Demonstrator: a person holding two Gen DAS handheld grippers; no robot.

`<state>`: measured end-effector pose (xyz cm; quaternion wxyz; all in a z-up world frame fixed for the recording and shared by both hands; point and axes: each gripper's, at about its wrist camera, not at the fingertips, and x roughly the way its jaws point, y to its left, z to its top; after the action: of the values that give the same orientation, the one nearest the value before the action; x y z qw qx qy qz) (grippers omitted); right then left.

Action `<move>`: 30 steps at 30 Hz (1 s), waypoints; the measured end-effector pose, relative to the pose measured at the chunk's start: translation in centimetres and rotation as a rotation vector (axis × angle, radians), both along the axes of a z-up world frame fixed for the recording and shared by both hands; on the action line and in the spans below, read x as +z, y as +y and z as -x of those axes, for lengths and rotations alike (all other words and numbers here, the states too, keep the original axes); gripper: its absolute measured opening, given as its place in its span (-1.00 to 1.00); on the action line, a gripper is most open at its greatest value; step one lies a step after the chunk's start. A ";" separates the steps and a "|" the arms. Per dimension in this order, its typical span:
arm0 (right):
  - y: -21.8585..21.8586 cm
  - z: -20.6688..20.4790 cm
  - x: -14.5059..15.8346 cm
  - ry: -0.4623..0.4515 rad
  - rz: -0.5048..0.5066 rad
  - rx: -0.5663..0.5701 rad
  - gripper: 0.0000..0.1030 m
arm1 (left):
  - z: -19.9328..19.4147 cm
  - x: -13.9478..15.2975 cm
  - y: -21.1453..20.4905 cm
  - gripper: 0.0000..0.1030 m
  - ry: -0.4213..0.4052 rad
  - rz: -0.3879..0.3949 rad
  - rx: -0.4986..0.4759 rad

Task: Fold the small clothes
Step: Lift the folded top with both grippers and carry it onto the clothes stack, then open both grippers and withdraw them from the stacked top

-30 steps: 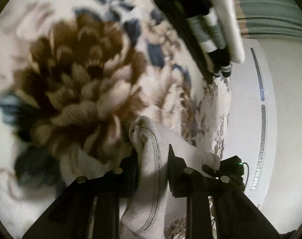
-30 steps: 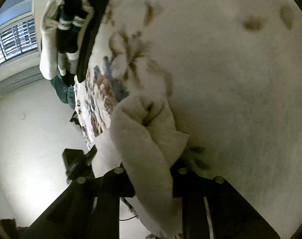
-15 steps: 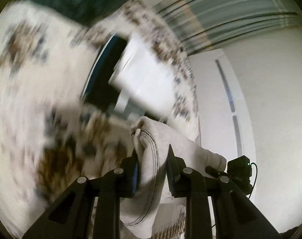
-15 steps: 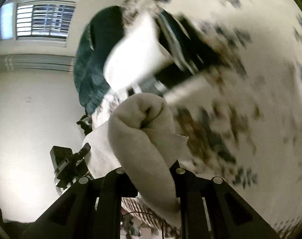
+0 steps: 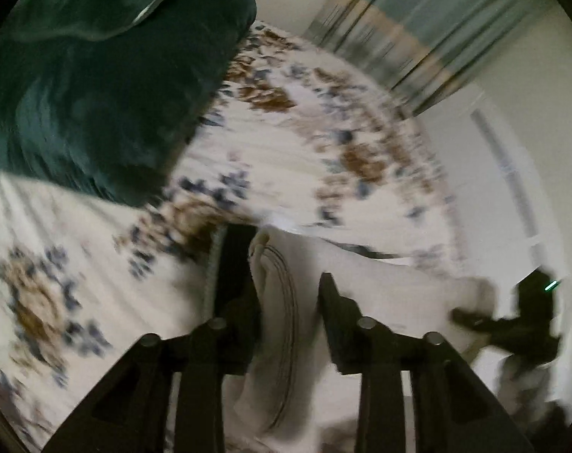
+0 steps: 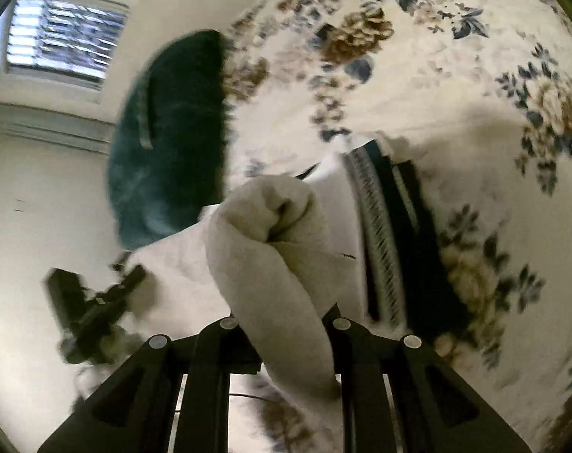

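Carrying step: left gripper (image 5: 286, 294) and right gripper (image 6: 282, 313) both pinch the cream garment (image 6: 271, 249) aloft over the floral bedspread (image 6: 456, 75); next, lay it flat.

A home bedroom: a bed under a cream floral blanket (image 6: 418, 87), a dark green pillow (image 5: 97, 87) at 10 o'clock, striped curtains (image 5: 410, 26) at 1 o'clock, a barred window (image 6: 59, 45) at 10 o'clock.
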<state>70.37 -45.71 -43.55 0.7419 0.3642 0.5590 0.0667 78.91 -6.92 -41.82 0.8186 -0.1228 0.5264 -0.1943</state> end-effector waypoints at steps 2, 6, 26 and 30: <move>0.4 -1.9 -1.3 0.047 0.064 0.019 -0.59 | -0.1 -0.7 -1.1 -0.40 -0.032 -0.075 -0.019; 2.4 -2.9 -1.5 0.095 0.293 0.073 0.23 | 0.6 -0.5 -1.1 0.29 -0.096 -0.157 0.041; 10.5 13.2 13.7 -0.025 0.850 -0.001 1.00 | 17.2 11.6 -4.2 1.00 -0.200 -0.378 0.136; 12.1 18.7 20.3 -0.097 0.894 -0.033 1.00 | 22.5 17.5 -3.9 1.00 -0.269 -0.363 0.141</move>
<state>51.68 -33.59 -23.27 0.8526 0.0132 0.4919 -0.1760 56.40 -10.77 -24.34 0.9015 0.0171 0.4291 -0.0533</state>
